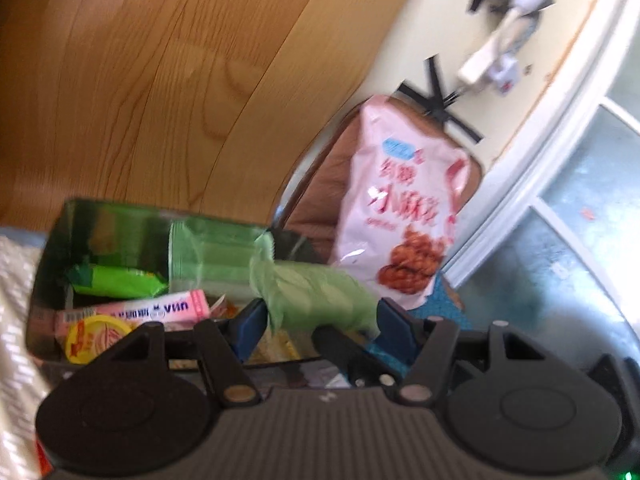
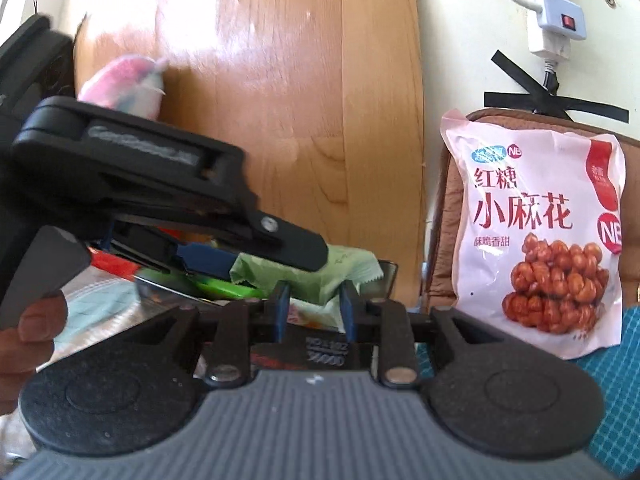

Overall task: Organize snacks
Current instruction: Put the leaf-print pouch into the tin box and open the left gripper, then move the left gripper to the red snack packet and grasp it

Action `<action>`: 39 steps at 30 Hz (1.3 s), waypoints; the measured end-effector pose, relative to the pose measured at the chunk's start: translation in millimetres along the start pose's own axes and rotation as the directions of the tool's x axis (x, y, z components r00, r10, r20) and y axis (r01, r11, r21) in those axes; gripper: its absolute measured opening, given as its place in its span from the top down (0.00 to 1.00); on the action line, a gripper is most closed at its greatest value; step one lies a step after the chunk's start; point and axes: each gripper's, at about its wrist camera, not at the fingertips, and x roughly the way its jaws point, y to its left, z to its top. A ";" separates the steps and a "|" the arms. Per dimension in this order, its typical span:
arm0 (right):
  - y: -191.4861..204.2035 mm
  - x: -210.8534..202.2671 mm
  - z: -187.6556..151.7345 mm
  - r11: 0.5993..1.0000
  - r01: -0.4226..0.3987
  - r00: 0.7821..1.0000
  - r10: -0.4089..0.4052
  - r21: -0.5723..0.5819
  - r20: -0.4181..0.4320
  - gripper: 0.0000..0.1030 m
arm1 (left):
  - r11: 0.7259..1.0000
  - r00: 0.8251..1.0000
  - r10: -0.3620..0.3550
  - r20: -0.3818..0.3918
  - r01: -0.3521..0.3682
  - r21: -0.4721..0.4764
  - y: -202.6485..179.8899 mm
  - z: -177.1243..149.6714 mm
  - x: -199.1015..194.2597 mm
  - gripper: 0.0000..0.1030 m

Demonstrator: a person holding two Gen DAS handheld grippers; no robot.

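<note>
My left gripper (image 1: 320, 320) is clamped on a pale green crinkled snack packet (image 1: 316, 296), its blue-padded fingers (image 1: 250, 326) pressing the wrapper from both sides. I hold the packet above the near right part of a dark, shiny rectangular tin box (image 1: 56, 240), which stands open on the surface below. Inside the box lie a bright green foil snack pouch (image 1: 120, 280), a long pink snack bar wrapper (image 1: 160, 308) with blue lettering and a small round yellow-lidded cup (image 1: 98, 336) near the front left corner. A pale green ridged packet (image 1: 212, 248) leans against the box's far wall.

From my right wrist view, my right gripper (image 2: 314, 312) sits low just in front of the box, its blue fingers (image 2: 282, 308) a narrow gap apart with nothing visibly pinched between them; the pale green packet (image 2: 316, 276) lies beyond its tips, held by my left gripper (image 2: 224, 260), which crosses in from the left.

To the right, a large pink plastic bag of brown twisted dough snacks (image 2: 536, 232) with red Chinese lettering leans upright against a brown cushioned chair back (image 2: 448, 208), well apart from the box. Behind everything stands a light wooden panel (image 1: 160, 80), and a white power strip (image 2: 548, 20) hangs on the cream wall (image 2: 452, 60) above black tape strips (image 2: 552, 102).
</note>
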 end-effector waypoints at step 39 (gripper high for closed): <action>69.6 -15.7 -49.4 0.956 -0.287 0.904 0.289 0.053 -0.316 0.66 | 0.957 0.994 0.041 -0.097 -0.067 -0.283 67.9 -99.9 -56.6 0.83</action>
